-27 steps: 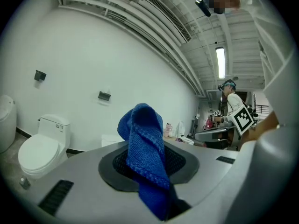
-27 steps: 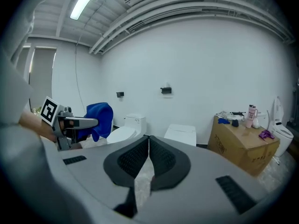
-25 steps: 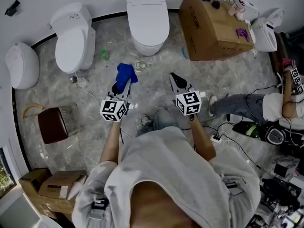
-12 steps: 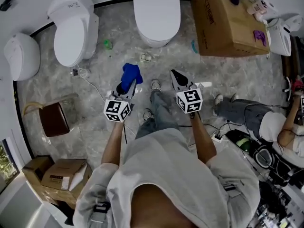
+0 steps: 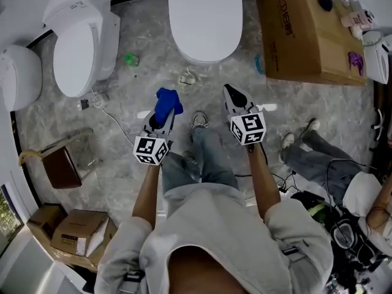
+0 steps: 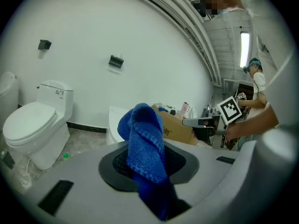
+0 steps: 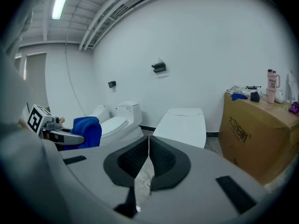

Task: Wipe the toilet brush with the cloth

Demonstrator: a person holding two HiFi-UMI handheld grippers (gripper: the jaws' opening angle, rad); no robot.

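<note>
Left tool (image 5: 160, 120) clamped on blue cloth (image 5: 166, 100), its bulk loose above the jaws; it may slip under wiping drag. Right tool (image 5: 229, 92) closed, empty. No toilet brush visible.

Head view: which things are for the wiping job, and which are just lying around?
For the job:
blue cloth, clamped in the left gripper
right gripper, shut and empty
I can't make out a toilet brush.

Just lying about:
middle toilet
left toilet
cardboard box
small green thing on the floor
</note>
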